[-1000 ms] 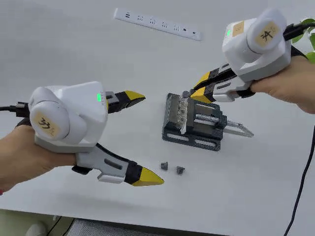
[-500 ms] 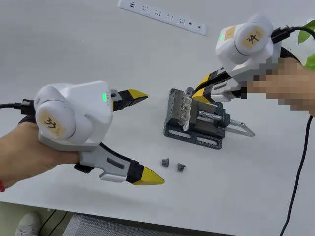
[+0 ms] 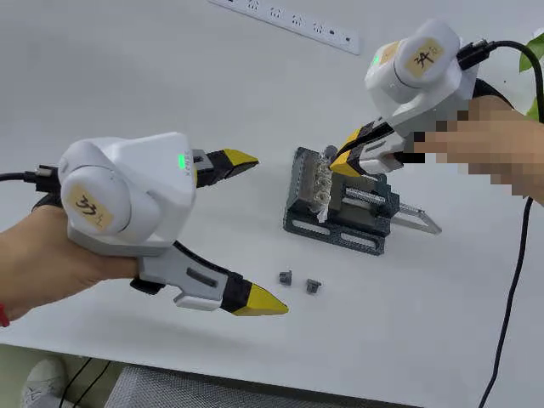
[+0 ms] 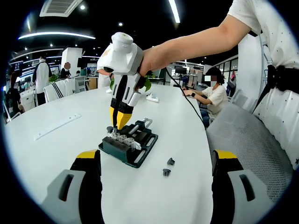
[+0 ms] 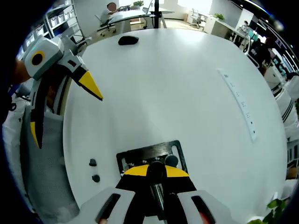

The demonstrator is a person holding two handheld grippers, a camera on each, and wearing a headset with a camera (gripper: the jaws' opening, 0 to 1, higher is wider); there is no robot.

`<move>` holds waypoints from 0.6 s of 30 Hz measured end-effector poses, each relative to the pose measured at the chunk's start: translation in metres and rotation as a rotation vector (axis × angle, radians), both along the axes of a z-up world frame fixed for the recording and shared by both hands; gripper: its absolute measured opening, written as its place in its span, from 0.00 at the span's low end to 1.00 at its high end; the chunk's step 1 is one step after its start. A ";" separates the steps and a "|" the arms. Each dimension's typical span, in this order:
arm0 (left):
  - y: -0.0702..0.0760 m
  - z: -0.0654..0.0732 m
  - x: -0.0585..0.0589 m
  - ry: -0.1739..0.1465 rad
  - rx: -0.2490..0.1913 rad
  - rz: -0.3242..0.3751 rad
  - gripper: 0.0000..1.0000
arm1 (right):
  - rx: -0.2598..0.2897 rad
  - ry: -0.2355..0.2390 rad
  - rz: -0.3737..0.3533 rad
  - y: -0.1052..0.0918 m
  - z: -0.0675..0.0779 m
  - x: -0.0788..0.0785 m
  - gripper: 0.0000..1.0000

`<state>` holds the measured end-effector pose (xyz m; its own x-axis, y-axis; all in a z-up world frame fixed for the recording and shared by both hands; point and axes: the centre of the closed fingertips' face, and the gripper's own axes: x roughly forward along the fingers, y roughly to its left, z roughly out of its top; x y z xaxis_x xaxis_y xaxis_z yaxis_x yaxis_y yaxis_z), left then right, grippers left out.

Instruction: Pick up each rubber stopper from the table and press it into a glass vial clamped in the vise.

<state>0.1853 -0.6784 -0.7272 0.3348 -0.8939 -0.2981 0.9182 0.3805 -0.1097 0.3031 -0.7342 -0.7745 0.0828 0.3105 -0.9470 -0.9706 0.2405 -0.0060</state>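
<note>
The right gripper had its yellow-tipped jaws drawn almost together, pinching a small dark grey rubber stopper just over the far end of the row of clear glass vials clamped in the small black metal vise. The left gripper hung above the white table with its jaws spread wide and empty. Two loose grey stoppers lay on the table near the vise.
</note>
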 end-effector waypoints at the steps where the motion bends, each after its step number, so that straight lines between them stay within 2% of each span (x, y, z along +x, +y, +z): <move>1: 0.000 0.000 0.000 0.000 -0.002 0.000 0.99 | 0.003 0.000 -0.001 0.000 0.000 -0.001 0.06; 10: -0.001 0.000 -0.003 0.008 -0.011 0.000 0.99 | -0.002 0.012 -0.047 0.002 -0.004 0.001 0.05; 18: 0.000 0.001 -0.003 0.012 -0.019 0.001 0.99 | -0.010 0.020 -0.045 0.002 -0.006 0.002 0.05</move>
<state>0.1827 -0.6785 -0.7266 0.3324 -0.8991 -0.2849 0.9163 0.3795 -0.1284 0.3056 -0.7320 -0.7804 0.0775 0.2971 -0.9517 -0.9586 0.2844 0.0107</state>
